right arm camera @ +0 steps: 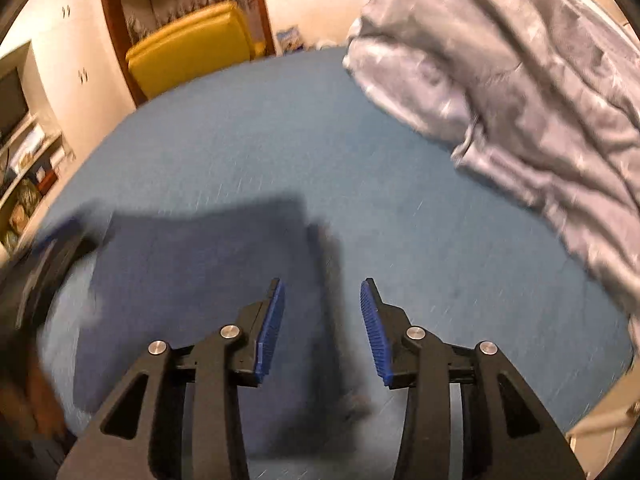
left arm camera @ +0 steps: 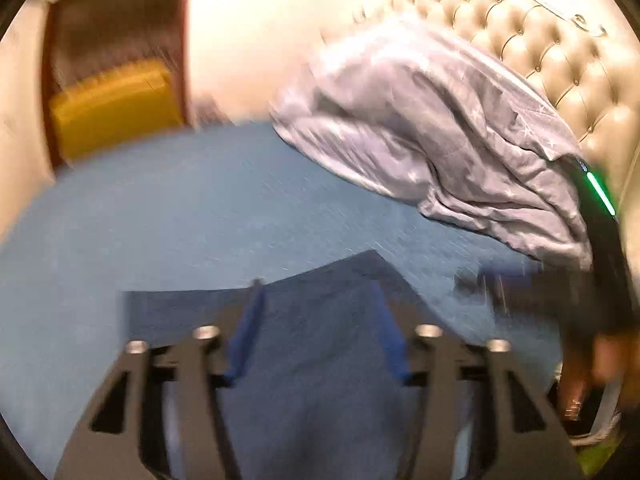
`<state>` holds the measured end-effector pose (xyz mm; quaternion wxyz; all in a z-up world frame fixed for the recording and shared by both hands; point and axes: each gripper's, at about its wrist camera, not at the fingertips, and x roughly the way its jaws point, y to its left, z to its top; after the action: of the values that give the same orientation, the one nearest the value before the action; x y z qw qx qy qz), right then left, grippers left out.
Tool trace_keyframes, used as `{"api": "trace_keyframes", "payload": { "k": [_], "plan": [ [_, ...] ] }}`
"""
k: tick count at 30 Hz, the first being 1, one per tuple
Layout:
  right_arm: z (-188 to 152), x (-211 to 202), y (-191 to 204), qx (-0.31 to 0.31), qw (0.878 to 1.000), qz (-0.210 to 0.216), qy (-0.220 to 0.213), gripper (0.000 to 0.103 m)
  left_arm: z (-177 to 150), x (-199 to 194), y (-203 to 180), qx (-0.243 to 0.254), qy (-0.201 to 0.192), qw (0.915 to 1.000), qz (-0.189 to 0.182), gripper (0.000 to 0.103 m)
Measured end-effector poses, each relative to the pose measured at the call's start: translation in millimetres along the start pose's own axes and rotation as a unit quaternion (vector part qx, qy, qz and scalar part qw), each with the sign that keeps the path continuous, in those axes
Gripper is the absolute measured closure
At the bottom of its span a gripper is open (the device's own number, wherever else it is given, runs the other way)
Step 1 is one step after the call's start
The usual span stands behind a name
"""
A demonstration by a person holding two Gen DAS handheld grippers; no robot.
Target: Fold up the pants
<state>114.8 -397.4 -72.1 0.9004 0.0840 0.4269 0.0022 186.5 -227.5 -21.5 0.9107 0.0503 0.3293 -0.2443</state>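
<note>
Left gripper (left arm camera: 318, 328) spread, empty, over dark pants (right arm camera: 200, 280) lying folded on blue bed sheet (right arm camera: 400, 200). Right gripper (right arm camera: 322, 328) spread, empty, above pants' right edge. Likely between folds; next, regrip an edge.

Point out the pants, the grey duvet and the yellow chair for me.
pants (right arm camera: 192, 280): right wrist view, flat middle of fabric.
grey duvet (left arm camera: 440, 120): left wrist view, crumpled middle.
yellow chair (right arm camera: 192, 48): right wrist view, backrest.

Blue bedsheet (right arm camera: 360, 152) across whole bed. Grey duvet (right arm camera: 520, 72) bunched at far right, w/ cream tufted headboard (left arm camera: 540, 52) behind it. Yellow chair (right arm camera: 192, 46) at far left in brown doorway (right arm camera: 114, 32). Shelves w/ clutter (right arm camera: 28, 168) at left edge.
</note>
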Motion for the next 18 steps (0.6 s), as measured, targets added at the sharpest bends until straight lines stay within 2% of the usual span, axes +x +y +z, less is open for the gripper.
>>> {"api": "trace_keyframes", "payload": {
  "k": [1, 2, 3, 4, 6, 7, 8, 10, 11, 13, 16, 18],
  "plan": [
    [-6.0, 5.6, 5.8, 0.005, 1.0, 0.0, 0.006, 0.063, 8.4, 16.3, 2.3, -0.008, 0.023, 0.9994, -0.026, 0.072],
    [-13.2, 14.8, 11.6, 0.005, 1.0, -0.003, 0.019, 0.063, 17.0, 43.5, 5.2, -0.021, 0.057, 0.9959, -0.068, 0.073],
    [-18.9, 22.8, 14.2, 0.002, 0.999, -0.015, 0.028, 0.063, 20.6, 64.5, 2.7, -0.018, 0.079, 0.9932, -0.084, 0.077],
    [-24.2, 30.8, 17.4, -0.003, 0.999, -0.034, 0.037, 0.063, 16.6, 82.5, -7.1, -0.009, 0.096, 0.9912, -0.09, 0.078],
    [-27.5, 40.2, 16.9, -0.005, 0.998, -0.044, 0.048, 0.063, 11.7, 119.9, -24.9, 0.003, 0.138, 0.984, -0.112, 0.078],
    [-28.8, 43.1, 16.9, -0.008, 0.998, -0.049, 0.048, 0.063, 6.1, 132.5, -32.0, 0.012, 0.152, 0.9827, -0.105, 0.078],
    [-28.5, 44.3, 16.5, -0.008, 0.998, -0.05, 0.049, 0.063, 1.1, 144.3, -39.9, 0.023, 0.159, 0.9831, -0.087, 0.078],
    [-28.4, 46.6, 14.7, -0.002, 0.997, -0.047, 0.054, 0.063, 0.9, 159.2, -39.6, 0.019, 0.159, 0.9832, -0.088, 0.08],
    [-28.5, 46.9, 14.4, -0.002, 0.997, -0.047, 0.056, 0.063, 2.8, 163.8, -37.7, 0.016, 0.161, 0.9832, -0.084, 0.085],
    [-29.7, 45.2, 14.9, -0.004, 0.997, -0.047, 0.057, 0.063, 8.3, 169.3, -32.2, 0.0, 0.168, 0.9821, -0.086, 0.085],
    [-32.3, 44.0, 15.5, -0.006, 0.997, -0.05, 0.055, 0.063, 17.2, 157.3, -29.1, -0.014, 0.152, 0.9844, -0.087, 0.085],
    [-33.1, 44.5, 15.4, -0.005, 0.997, -0.052, 0.055, 0.063, 18.1, 137.6, -27.2, -0.014, 0.135, 0.9881, -0.073, 0.083]
  ]
}}
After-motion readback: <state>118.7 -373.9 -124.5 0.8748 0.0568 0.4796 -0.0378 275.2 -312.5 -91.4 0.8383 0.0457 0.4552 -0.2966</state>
